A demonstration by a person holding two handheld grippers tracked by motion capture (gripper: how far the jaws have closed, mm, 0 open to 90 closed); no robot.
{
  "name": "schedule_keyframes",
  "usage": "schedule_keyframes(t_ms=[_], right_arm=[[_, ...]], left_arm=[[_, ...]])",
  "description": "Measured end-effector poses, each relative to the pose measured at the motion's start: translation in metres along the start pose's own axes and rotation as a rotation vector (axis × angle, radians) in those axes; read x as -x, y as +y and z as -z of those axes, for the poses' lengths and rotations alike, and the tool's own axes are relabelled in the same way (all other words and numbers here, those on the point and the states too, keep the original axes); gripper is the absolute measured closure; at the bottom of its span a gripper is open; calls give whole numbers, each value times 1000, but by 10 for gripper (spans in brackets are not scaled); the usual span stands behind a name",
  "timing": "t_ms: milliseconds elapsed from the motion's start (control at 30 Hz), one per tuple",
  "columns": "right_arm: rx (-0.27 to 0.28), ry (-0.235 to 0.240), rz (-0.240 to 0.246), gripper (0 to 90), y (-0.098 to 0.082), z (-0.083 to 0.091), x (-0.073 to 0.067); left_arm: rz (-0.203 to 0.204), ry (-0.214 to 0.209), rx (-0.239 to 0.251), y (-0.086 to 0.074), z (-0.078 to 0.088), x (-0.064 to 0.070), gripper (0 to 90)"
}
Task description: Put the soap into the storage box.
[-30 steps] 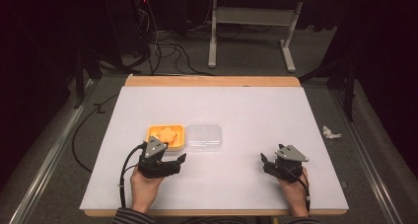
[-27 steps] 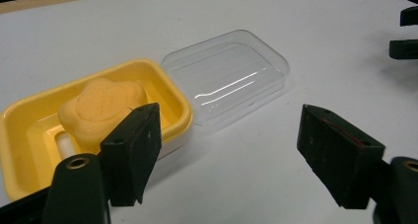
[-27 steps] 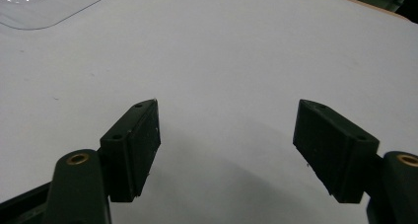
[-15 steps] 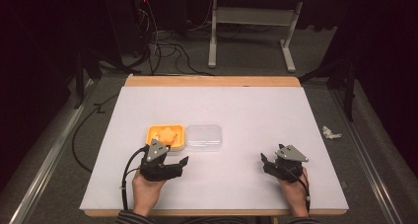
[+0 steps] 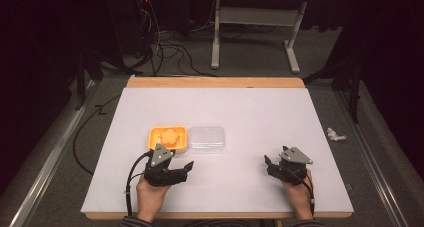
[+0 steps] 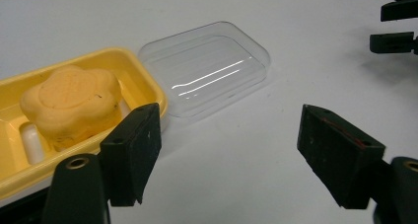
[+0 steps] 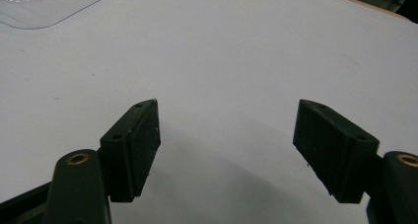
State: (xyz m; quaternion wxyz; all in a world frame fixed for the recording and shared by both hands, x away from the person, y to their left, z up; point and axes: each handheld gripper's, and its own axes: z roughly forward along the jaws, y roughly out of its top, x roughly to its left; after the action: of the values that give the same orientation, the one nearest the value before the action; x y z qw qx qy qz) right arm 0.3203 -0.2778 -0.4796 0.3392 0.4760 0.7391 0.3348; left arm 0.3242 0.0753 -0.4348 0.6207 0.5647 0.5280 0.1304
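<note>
Nothing grasped so far. Yellow soap dish [image 5: 168,139] sitting open on the white desk [image 5: 250,112], left of centre and near the front, with a flower-shaped orange soap [image 6: 71,103] lying inside it. Clear lid [image 5: 207,138] off the dish, flat on the desk just beside its right edge, touching it or nearly so. Left tongs [image 5: 175,173] resting on the desk just in front of the dish, jaws spread wide and empty, one jaw close against the dish's near rim in the left gripper view, lid lying straight ahead. Right tongs [image 5: 270,168] well apart to the right, also spread and holding nothing, with bare desk between the jaws and a corner of the lid far off in the right gripper view. Judging by the layout, probably closing the dish: soap already seated, lid not yet lifted, so the picking up, aligning and pressing down all remain. Very early stage, by the look of it.
</note>
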Motion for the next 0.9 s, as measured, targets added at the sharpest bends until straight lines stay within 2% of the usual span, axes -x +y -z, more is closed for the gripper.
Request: schedule_keyframes(t_ms=[400, 900], right_arm=[[0, 1, 1, 266, 0, 0, 0], [-2, 1, 2, 266, 0, 0, 0]], left_arm=[[12, 13, -15, -9, -2, -3, 255], [23, 37, -29, -17, -8, -18, 253]])
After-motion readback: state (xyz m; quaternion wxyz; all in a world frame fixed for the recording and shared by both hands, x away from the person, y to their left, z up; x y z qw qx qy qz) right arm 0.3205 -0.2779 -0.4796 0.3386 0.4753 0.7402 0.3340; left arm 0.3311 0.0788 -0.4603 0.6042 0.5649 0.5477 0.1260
